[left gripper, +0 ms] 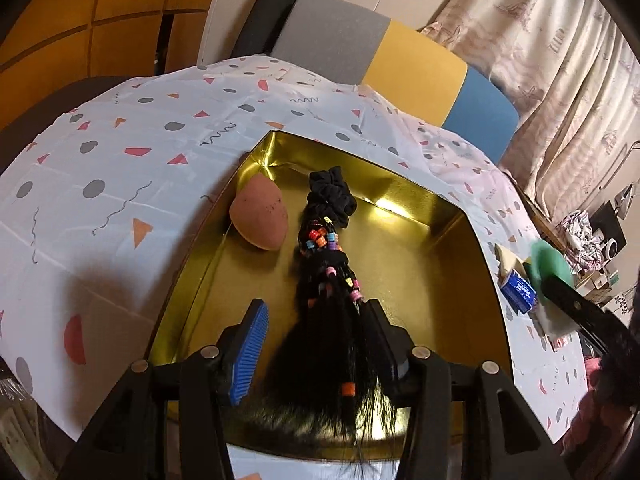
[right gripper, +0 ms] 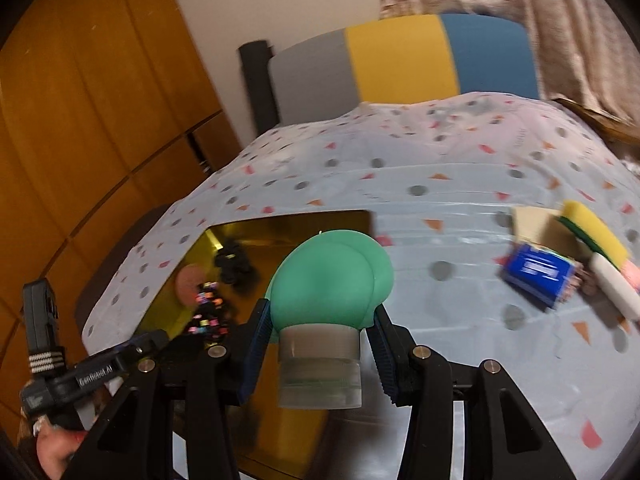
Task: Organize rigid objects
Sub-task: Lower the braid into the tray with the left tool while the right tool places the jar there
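A gold tin tray (left gripper: 420, 280) lies on the patterned tablecloth. In it are a brown makeup sponge (left gripper: 260, 216), a black scrunchie (left gripper: 330, 192) and a black beaded hair piece (left gripper: 324, 304). My left gripper (left gripper: 316, 312) hangs over the tray, open; the hair piece lies between its jaws, and the blue left pad (left gripper: 250, 348) stands clear of it. My right gripper (right gripper: 320, 308) is shut on a green squeeze bottle (right gripper: 332, 276) with a clear cap, held above the tray's right edge (right gripper: 370, 216). The left wrist view catches that bottle (left gripper: 550, 258) blurred at the far right.
On the cloth right of the tray lie a blue box (right gripper: 536, 276), a yellow-green sponge (right gripper: 592, 236), a beige pad (right gripper: 532, 224) and a white-pink block (right gripper: 616, 296). A grey, yellow and blue chair back (right gripper: 400, 60) stands behind the table. A hand (right gripper: 52, 452) holds the left gripper.
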The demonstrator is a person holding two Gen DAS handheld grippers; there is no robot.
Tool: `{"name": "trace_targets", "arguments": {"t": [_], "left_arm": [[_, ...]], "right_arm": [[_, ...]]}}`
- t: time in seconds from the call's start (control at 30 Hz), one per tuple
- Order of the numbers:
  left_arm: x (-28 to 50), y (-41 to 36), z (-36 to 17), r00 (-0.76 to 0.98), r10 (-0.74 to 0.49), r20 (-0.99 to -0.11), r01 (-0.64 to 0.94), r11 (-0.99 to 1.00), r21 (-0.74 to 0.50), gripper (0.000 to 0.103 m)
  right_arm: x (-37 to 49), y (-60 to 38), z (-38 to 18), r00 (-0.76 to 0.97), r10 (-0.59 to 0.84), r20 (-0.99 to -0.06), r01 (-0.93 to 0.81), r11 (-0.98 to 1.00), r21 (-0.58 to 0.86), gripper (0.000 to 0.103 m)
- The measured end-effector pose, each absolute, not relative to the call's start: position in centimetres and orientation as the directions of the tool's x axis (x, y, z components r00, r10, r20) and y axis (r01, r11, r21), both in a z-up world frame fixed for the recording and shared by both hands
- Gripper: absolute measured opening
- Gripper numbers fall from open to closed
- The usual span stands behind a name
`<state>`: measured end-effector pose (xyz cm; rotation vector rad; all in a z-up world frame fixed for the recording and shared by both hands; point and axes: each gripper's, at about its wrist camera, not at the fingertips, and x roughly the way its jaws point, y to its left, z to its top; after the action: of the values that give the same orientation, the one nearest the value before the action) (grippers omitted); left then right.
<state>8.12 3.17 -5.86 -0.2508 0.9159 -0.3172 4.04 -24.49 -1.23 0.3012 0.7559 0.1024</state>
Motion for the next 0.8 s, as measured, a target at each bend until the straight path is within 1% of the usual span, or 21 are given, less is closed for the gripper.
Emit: {"name": "trace_targets", "arguments": {"t": [0.17, 0.3, 0.4, 0.5, 0.57, 0.67, 0.8], "left_arm": [[7.7, 3.5, -5.4, 0.572, -0.405, -0.713, 0.173, 0.910, -0.377, 0.050], [7.6, 3.6, -5.1, 0.581, -0.398, -0.710, 0.172, 0.912, -0.371, 0.050], [7.7, 3.6, -5.1, 0.580, -0.397, -0.711, 0.168, 0.912, -0.373, 0.050], [7.8, 3.9, -5.1, 0.579, -0.401, -0.710, 0.161, 0.910, -0.382, 0.050], [7.9, 4.2, -5.0, 0.580, -0.402, -0.708, 0.156, 0.908, -0.388, 0.050], [8.0, 4.6, -5.0, 0.582, -0.402, -0.707, 0.146, 0.907, -0.395, 0.050], [8.2, 5.1, -5.0, 0.582, -0.404, -0.706, 0.132, 0.903, -0.409, 0.050]], "right_arm": [[7.1, -21.6, -2.1, 0.663, 0.267, -0.699, -0.050, 0.948, 0.315, 0.048], [10.3, -19.7, -3.0, 0.598, 0.298, -0.744, -0.084, 0.946, 0.312, 0.048], [12.9, -18.5, -4.0, 0.537, 0.295, -0.790, -0.096, 0.952, 0.290, 0.048], [14.9, -17.8, -5.0, 0.502, 0.294, -0.814, -0.093, 0.953, 0.287, 0.048], [16.1, -17.2, -5.6, 0.491, 0.270, -0.829, -0.098, 0.962, 0.255, 0.048], [17.4, -16.8, -6.3, 0.482, 0.244, -0.841, -0.094, 0.969, 0.227, 0.048], [19.3, -16.7, -7.2, 0.471, 0.237, -0.850, -0.061, 0.970, 0.236, 0.049]]}}
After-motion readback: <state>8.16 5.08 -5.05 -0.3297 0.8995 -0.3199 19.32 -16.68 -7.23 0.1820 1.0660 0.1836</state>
